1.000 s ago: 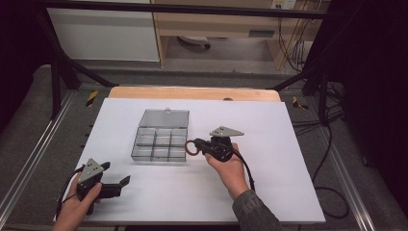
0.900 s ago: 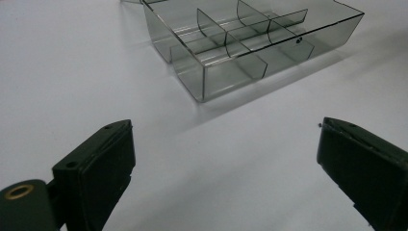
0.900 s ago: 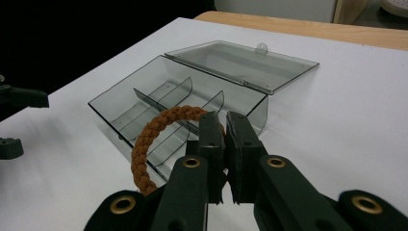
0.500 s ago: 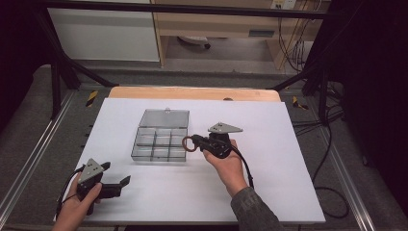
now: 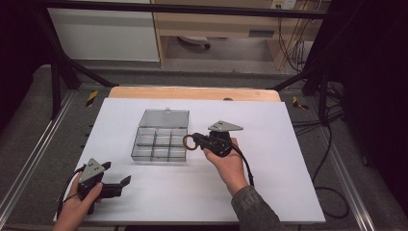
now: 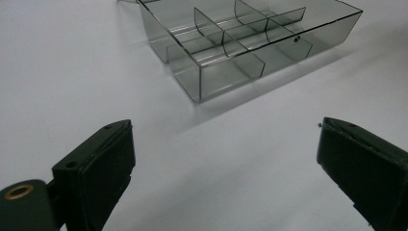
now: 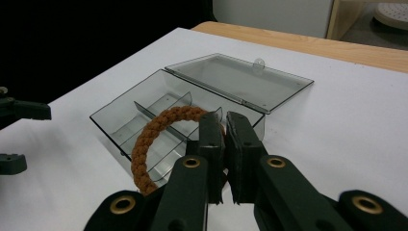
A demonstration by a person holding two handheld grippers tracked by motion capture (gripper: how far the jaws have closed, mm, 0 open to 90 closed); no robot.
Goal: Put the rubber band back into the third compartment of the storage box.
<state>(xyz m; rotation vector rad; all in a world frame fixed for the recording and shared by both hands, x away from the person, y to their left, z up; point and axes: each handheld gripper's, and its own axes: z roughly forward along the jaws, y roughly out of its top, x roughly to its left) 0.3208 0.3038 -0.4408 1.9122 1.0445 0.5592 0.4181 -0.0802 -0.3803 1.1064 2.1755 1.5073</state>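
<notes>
The right hand-held gripper [image 5: 198, 140] is clamped on a brown braided ring [image 5: 189, 142], its jaws pinched together over the ring's rim, and it hangs just off the right edge of the clear box [image 5: 161, 135] that sits open on the white bench [image 5: 269, 192]. In the right gripper view the ring [image 7: 159, 139] stands on edge, a hoop in front of the jaws with the box [image 7: 144, 115] and its divided compartments directly beyond and a little below; the lid [image 7: 238, 82] lies flat behind them. So the box is straight ahead of the jaws, its long side running across the line of travel. The left hand-held gripper [image 5: 118, 185] rests near the bench's front left corner, well apart from the box, jaws spread wide and empty. The right hand is plainly the nearer one, and a short forward and downward move would probably bring the ring over a compartment.
</notes>
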